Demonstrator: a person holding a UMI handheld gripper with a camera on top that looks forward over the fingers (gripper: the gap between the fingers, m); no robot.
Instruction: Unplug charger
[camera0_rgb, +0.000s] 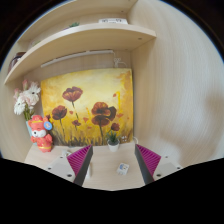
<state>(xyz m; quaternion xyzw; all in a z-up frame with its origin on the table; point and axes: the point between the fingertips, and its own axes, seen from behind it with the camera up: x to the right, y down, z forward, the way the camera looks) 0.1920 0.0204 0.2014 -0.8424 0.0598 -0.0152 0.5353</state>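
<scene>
While the gripper pointed forward over a pale wooden desk, its two fingers stood wide apart, their magenta pads facing each other across a broad gap. Nothing was pressed between them, and neither finger appeared to touch anything.

A small white object, probably the charger, sat low on the desk surface within that gap, nearer the right finger, with clear space on both sides of it. Whether it was seated in a socket could not be told.

Beyond the fingers, a painting of red poppies on a yellow ground leaned or hung against the back wall. Just in front of its lower right part stood a small white pot with a green plant. To the left of the painting, an orange-red toy figure stood on the desk, with white flowers rising behind it. Above the painting ran a light wooden shelf, and a flat white item lay on top of it.
</scene>
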